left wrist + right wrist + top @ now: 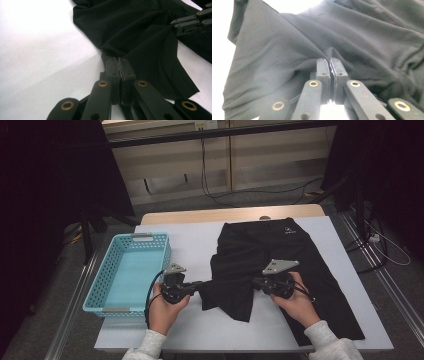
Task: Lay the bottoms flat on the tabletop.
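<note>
1. Jaws first, in the high view: our left gripper (pixel 199 287) points to the right and our right gripper (pixel 254 282) points to the left, tips facing each other, and each is pinched onto the black fabric garment (pixel 280 265) with a small white logo near its far end.
2. We see the garment lying on the white counter (pixel 190 240), its far end near the counter's back edge and one long leg running toward the near right corner. The part between our two grippers is lifted into a taut fold, with a loose flap hanging below it toward the near edge.
3. Left of the garment, well apart from it, stands a light-blue perforated plastic basket (pixel 95 290), beside our left hand (pixel 165 312). Our right hand (pixel 295 302) rests over the garment's long leg.
4. Along the left gripper, we see its jaws closed tight on an edge of the black garment (pixel 140 30), cloth puckering where they bite. The white counter (pixel 37 50) lies to the left, and the right gripper (pixel 175 26) enters at the upper right, touching the same cloth.
5. Along the right gripper, we see its jaws (pixel 329 67) pressed together on a ridge of the garment (pixel 367 32), folds fanning away from the pinch. A bright patch of counter (pixel 294 5) shows beyond the cloth.
</note>
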Motion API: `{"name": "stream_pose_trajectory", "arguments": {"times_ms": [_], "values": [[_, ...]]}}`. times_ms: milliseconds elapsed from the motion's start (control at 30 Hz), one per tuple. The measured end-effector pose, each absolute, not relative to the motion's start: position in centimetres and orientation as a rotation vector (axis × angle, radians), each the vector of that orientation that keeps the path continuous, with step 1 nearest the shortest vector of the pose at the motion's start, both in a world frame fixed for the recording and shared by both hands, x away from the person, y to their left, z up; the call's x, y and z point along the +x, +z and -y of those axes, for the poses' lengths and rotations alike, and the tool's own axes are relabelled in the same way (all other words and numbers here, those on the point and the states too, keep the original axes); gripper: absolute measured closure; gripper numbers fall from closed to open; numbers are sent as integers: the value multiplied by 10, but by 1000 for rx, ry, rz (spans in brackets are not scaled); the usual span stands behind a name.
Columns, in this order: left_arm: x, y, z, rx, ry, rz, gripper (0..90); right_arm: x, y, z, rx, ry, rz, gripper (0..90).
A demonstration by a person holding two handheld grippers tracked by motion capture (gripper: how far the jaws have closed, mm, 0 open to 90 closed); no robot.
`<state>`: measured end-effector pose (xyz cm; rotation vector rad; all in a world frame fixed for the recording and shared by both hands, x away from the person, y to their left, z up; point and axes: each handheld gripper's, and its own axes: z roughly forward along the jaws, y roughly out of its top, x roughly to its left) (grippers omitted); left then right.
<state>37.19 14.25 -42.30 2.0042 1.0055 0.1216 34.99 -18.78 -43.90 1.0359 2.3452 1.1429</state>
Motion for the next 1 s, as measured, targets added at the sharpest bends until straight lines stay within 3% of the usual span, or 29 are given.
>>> {"name": "stream_pose_trajectory", "arguments": {"times_ms": [200, 267, 367, 433, 567, 700, 1000], "values": [[373, -430, -131, 2007, 119, -966, 856, 354, -442, 203, 1115, 1087, -2302, 879], [374, -434, -129, 2011, 154, -956, 728, 356, -446, 203, 1131, 1032, -2297, 879], [375, -436, -131, 2016, 161, -958, 616, 356, -449, 203, 1125, 983, -2296, 865], [376, -436, -133, 2004, 164, -970, 509, 354, -447, 203, 1136, 976, -2281, 810], [378, -437, -135, 2003, 164, -980, 382, 347, -442, 199, 1118, 1023, -2274, 678], [378, -436, -136, 2011, 166, -981, 337, 335, -435, 188, 1059, 1131, -2312, 580], [378, -438, -137, 2018, 176, -991, 300, 318, -447, 149, 897, 1125, -2522, 530]]}}
